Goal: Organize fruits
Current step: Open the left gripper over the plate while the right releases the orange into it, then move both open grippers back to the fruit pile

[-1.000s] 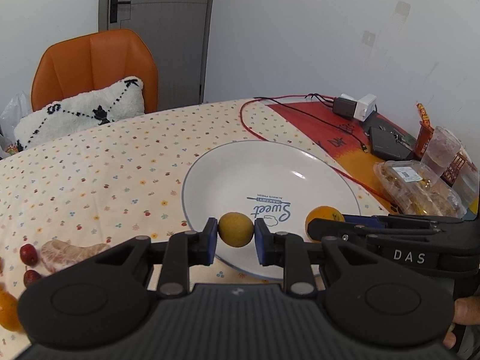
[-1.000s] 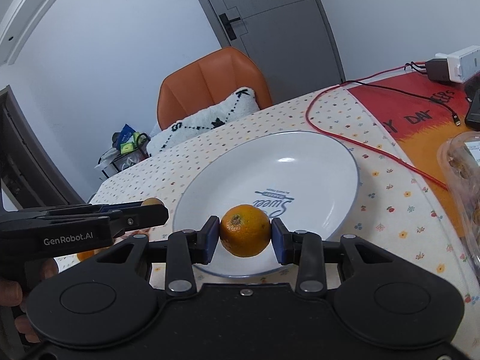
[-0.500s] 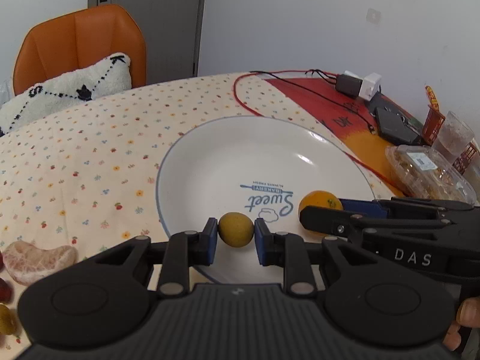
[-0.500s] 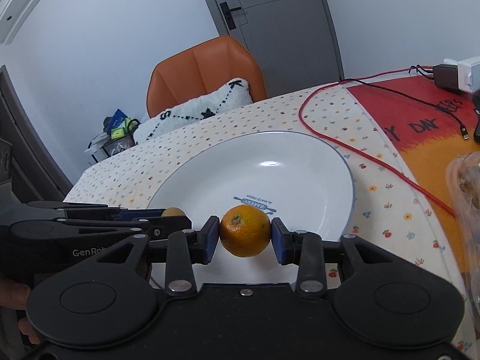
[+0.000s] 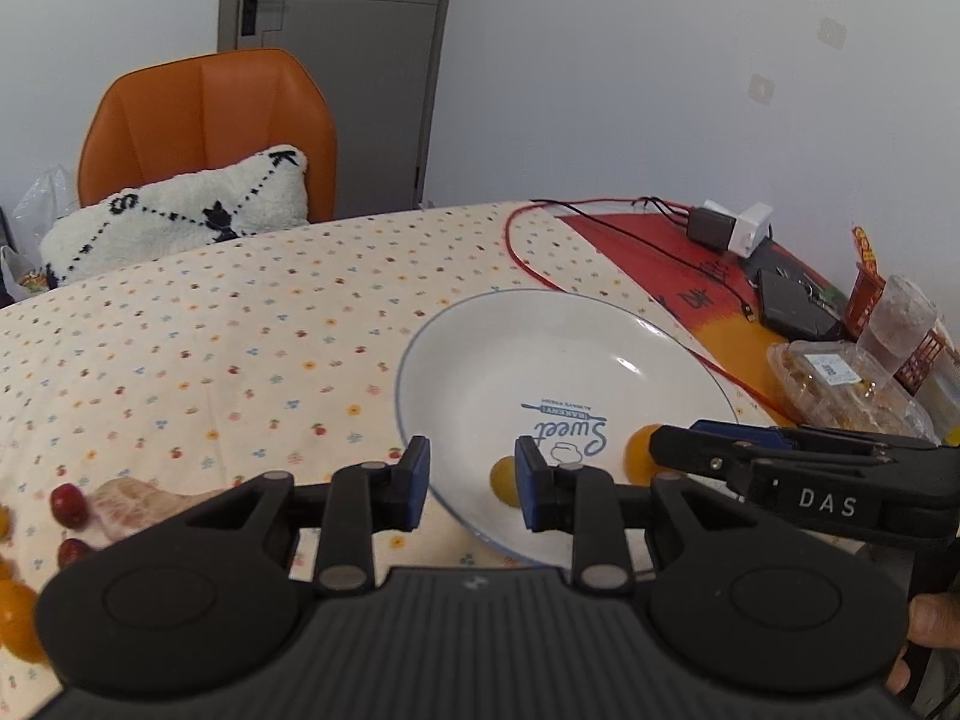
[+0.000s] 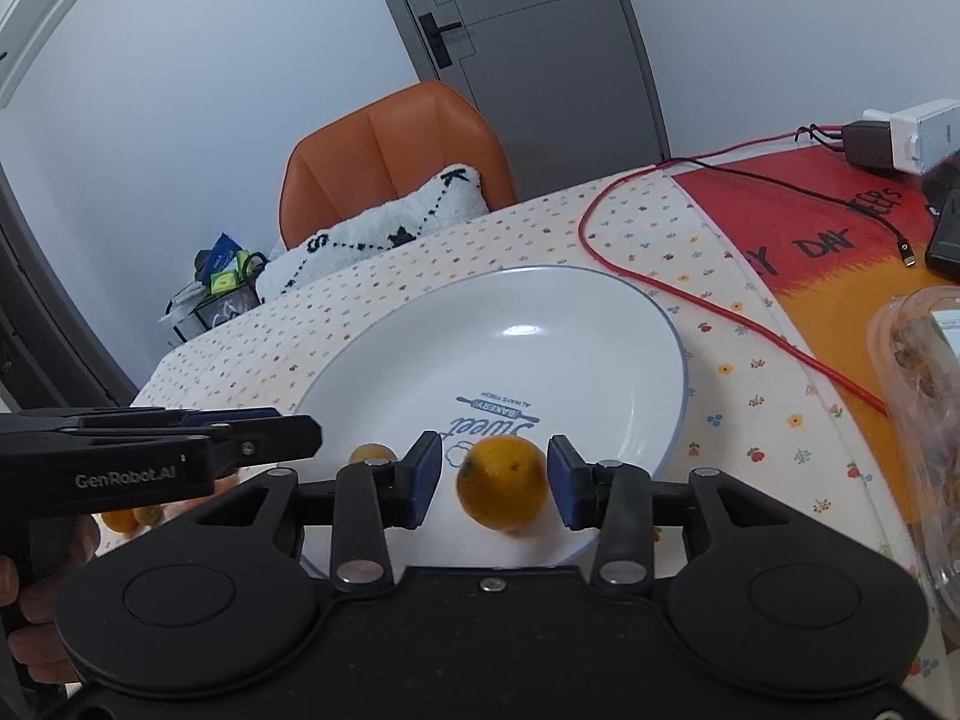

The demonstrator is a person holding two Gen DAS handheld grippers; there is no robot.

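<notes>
Over a glossy round white plate, right gripper just opened around dimpled orange, left gripper opened, empty.

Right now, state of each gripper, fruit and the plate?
left gripper: jaws just opened, nothing between them
right gripper: jaws just opened, pads clear of the orange
small yellow fruit: released, lying in the plate
orange: released, blurred, between the open fingers over the plate
white plate: upright on the table

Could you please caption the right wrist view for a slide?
Right gripper, jaws just opened, releases an orange onto the white plate.
</notes>
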